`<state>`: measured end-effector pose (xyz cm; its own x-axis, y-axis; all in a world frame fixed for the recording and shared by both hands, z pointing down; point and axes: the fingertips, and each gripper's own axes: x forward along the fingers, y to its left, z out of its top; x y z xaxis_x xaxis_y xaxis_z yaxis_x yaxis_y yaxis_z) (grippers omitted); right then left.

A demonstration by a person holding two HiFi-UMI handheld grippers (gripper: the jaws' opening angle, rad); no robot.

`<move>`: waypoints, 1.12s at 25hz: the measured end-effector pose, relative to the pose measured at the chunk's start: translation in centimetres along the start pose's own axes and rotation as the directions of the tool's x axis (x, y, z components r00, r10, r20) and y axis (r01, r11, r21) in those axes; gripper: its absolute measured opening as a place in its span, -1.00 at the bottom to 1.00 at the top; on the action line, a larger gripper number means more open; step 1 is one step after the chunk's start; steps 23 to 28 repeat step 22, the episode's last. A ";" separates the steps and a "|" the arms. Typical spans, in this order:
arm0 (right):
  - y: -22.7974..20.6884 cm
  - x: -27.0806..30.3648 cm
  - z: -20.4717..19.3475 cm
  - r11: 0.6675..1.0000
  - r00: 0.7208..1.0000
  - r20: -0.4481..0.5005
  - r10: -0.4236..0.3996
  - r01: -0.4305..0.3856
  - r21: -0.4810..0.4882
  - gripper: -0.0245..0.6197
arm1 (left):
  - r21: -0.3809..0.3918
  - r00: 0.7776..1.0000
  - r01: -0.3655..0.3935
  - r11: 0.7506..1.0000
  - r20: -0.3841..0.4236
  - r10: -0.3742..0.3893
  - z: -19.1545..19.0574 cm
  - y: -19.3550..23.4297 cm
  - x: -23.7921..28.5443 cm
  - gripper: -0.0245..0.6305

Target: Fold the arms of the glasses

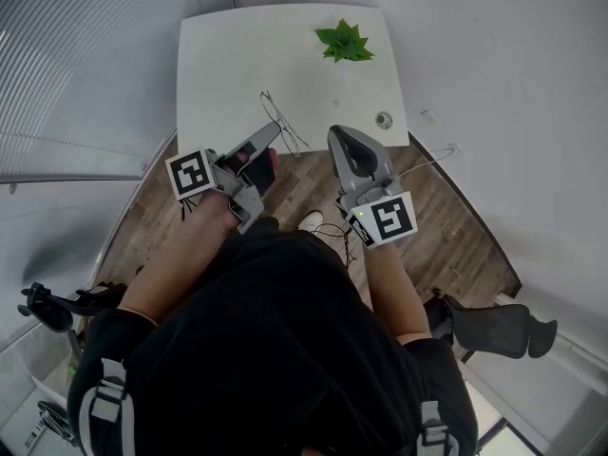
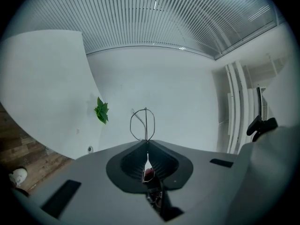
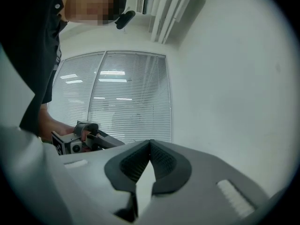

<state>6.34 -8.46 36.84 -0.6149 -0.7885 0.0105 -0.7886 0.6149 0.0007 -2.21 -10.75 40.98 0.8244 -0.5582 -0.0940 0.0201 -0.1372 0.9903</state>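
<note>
The left tool (image 1: pixel 269 141) is pressed together on the glasses (image 1: pixel 282 124), a thin wire pair held up over the near edge of the white desk (image 1: pixel 247 55). In the left gripper view the jaws of this tool (image 2: pixel 146 142) meet at their tips with the wire frame (image 2: pixel 146 121) standing just beyond them, one rounded lens ring seen nearly edge-on, and a small reddish piece of the frame is caught farther back between the ribbed pads. The right tool (image 1: pixel 344 133) hangs just right of the left one, near the glasses but apart from them; in its own view the jaws (image 3: pixel 150 142) are pressed together with nothing between them, and the left tool shows at the left side in the person's hand (image 3: pixel 51 125). A green plant (image 1: pixel 343 42) sits at the far right of the desk, with a small round fitting (image 1: pixel 384 120) nearer, close to the right edge. Wooden floor (image 1: pixel 446 236) shows below the desk.
</note>
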 end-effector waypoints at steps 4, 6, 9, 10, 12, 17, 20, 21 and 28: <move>0.2 -0.2 0.2 1.000 1.000 0.005 -0.003 0.003 0.001 -0.89 | 0.004 1.000 0.005 1.000 0.002 -0.005 -0.2 -0.4 -0.2 -0.88; 0.3 -0.3 0.2 1.000 1.000 0.006 -0.004 0.004 -0.002 -0.89 | 0.009 1.000 0.007 1.000 0.003 -0.007 -0.3 -0.6 -0.4 -0.88; 0.4 -0.4 0.2 1.000 1.000 0.007 -0.005 0.005 -0.008 -0.89 | 0.015 1.000 0.009 1.000 0.001 -0.009 -0.5 -0.7 -0.5 -0.88; 0.4 -0.4 0.3 1.000 1.000 0.008 -0.005 0.005 -0.009 -0.89 | 0.016 1.000 0.010 1.000 0.001 -0.010 -0.6 -0.8 -0.5 -0.88; 0.5 -0.5 0.4 1.000 1.000 0.007 -0.006 0.006 -0.011 -0.89 | 0.016 1.000 0.013 1.000 -0.001 -0.013 -0.7 -1.0 -0.6 -0.88; 0.4 -0.6 0.4 1.000 1.000 0.007 -0.006 0.006 -0.009 -0.89 | 0.012 1.000 0.020 1.000 -0.003 -0.020 -0.8 -1.2 -0.6 -0.88; 0.3 -0.6 0.3 1.000 1.000 0.004 -0.007 0.007 -0.008 -0.89 | 0.017 1.000 0.022 1.000 -0.006 -0.022 -0.8 -1.2 -0.5 -0.88; 0.3 -0.5 0.2 1.000 1.000 0.002 -0.007 0.007 -0.008 -0.89 | 0.017 1.000 0.023 1.000 -0.006 -0.023 -0.8 -1.3 -0.5 -0.88; 0.3 -0.5 0.2 1.000 1.000 0.001 -0.007 0.007 -0.008 -0.89 | 0.016 1.000 0.024 1.000 -0.006 -0.024 -0.8 -1.3 -0.5 -0.88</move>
